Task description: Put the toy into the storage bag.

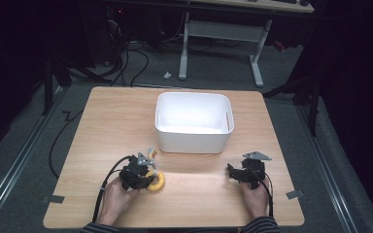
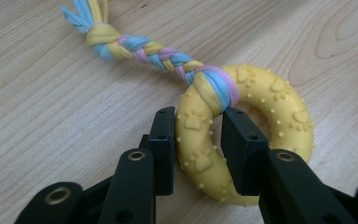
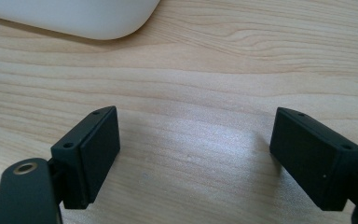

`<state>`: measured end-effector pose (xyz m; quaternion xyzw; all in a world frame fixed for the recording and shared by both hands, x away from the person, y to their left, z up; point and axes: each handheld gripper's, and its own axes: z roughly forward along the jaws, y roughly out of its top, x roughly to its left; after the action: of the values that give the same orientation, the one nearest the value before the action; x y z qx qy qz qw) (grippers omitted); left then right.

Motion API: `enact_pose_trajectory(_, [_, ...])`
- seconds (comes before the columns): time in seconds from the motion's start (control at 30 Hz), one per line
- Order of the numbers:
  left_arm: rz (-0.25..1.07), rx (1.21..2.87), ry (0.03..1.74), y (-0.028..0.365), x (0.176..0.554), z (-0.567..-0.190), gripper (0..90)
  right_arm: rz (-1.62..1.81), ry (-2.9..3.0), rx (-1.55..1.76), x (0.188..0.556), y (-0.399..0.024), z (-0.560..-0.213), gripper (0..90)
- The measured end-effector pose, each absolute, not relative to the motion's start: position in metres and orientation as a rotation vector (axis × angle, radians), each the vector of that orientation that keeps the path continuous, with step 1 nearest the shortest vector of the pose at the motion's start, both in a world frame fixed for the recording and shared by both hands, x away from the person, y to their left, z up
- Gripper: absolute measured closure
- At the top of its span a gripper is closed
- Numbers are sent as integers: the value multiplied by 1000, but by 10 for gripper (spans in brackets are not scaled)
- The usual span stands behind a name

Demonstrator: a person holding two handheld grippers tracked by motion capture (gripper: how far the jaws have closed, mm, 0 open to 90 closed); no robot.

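**Left fingers clamp the yellow ring toy; right fingers stand apart**

The left gripper [image 2: 198, 140] has its two flat black fingers [image 2: 163, 140] pressed on either side of one yellow ring [image 2: 270, 100], a rubbery hoop studded with small bumps and raised paw prints. Just beyond the fingers, one braided cloth rope [image 2: 144, 51] in blue, pink and yellow is knotted round the ring and trails away across the wood. The right gripper [image 3: 193, 154] rests with its two blocky fingers [image 3: 98, 149] spread wide over bare table. Ahead of both stands one white plastic bin [image 1: 193, 141], rounded at its corners. The table [image 1: 107, 126] is pale grained wood; grey carpet, cables and a second desk's legs lie beyond.
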<state>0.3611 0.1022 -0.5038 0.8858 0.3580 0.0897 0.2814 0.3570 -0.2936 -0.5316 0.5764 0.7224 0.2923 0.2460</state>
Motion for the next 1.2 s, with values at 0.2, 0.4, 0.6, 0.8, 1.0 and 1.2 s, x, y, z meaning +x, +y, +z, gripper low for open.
enact_pose_trajectory(0.2, [234,2358,956,110,360,-497,663,797,1971,1572,357,-294,-532,159])
enact_pose_trajectory(0.4, [265,2322,944,119,360,-478,663,797,1971,1572,357,-294,-532,159])
enact_pose_trajectory(0.6, [272,2315,925,126,358,-464,663,797,1971,1572,357,-294,-532,159])
enact_pose_trajectory(0.8, [276,2303,921,131,363,-451,663,799,1970,1570,357,-294,-532,160])
enact_pose_trajectory(1.0, [284,2309,888,129,369,-436,663,797,1971,1571,357,-294,-532,159])
enact_pose_trajectory(1.2, [280,2319,852,127,374,-418,663,797,1971,1571,357,-294,-532,159])
